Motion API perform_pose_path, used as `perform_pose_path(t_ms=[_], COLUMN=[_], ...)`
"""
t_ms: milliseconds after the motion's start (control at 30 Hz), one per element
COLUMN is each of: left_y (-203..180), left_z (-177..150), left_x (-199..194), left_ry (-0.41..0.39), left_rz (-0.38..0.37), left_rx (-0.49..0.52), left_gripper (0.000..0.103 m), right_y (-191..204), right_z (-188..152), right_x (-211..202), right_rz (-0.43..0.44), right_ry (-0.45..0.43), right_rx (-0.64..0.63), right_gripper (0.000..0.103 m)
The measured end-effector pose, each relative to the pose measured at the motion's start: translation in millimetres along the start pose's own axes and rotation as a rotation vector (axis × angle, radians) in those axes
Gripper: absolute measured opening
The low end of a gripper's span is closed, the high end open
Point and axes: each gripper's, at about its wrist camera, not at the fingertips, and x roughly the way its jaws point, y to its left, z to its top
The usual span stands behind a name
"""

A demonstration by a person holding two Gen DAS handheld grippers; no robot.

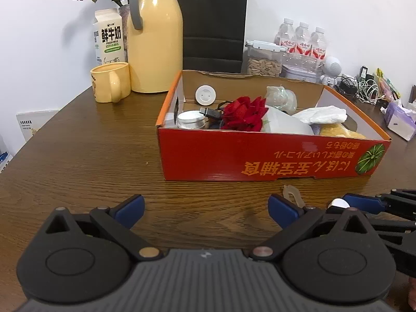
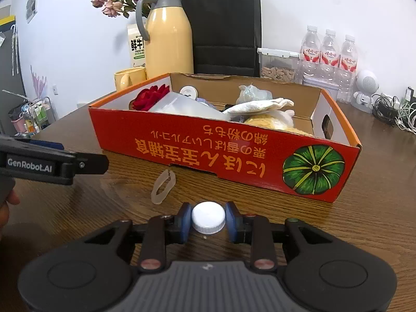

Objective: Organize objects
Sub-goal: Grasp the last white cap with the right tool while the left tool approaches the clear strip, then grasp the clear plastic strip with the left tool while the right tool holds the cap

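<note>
A white bottle cap [image 2: 208, 217] lies on the wooden table [image 2: 351, 234] in front of the red cardboard box [image 2: 234, 156]. My right gripper [image 2: 208, 221] is shut on the cap, a blue pad pressing each side. A translucent rubber loop [image 2: 163, 186] lies on the table just left of it, near the box wall. The box holds a red fabric rose [image 1: 244, 117], a round tin [image 1: 191, 122], a white cloth [image 1: 322, 114] and several other items. My left gripper [image 1: 206, 210] hovers open over bare table left of the cap [image 1: 338, 204], with nothing between its fingers.
Behind the box stand a yellow jug [image 1: 154, 39], a yellow mug [image 1: 110, 82], a milk carton [image 1: 108, 39], a black paper bag [image 1: 213, 20] and water bottles [image 1: 301, 41]. Cables [image 1: 364, 91] and a tissue box [image 1: 400, 119] sit at the far right.
</note>
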Motion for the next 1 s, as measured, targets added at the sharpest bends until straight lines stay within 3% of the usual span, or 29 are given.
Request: perform_pose_path(t_ms=[400, 567, 800, 900, 1000], left_y=[-20, -37, -61, -68, -77], left_z=[1, 0, -1, -1, -3], left_x=[5, 12, 29, 34, 34], left_ry=[0.023, 0.057, 0.111, 0.112, 0.078], left_rz=[-0.028, -0.049, -0.06, -0.06, -0.048], left_rx=[0.036, 0.058, 0.063, 0.061, 0.104], left_gripper=[0.103, 0.103, 0.102, 0.087, 0.064], right_y=[-18, -38, -45, -44, -41], right_z=[-2, -5, -6, -6, -6], right_x=[-17, -22, -24, -24, -24], right_rz=[-0.048, -0.106, -0.125, -0.124, -0.123], right_ry=[-0.092, -0.106, -0.123, -0.125, -0.124], right_rx=[0.053, 0.089, 0.103, 0.102, 0.09], right_gripper=[0.027, 0.027, 0.027, 0.027, 0.027])
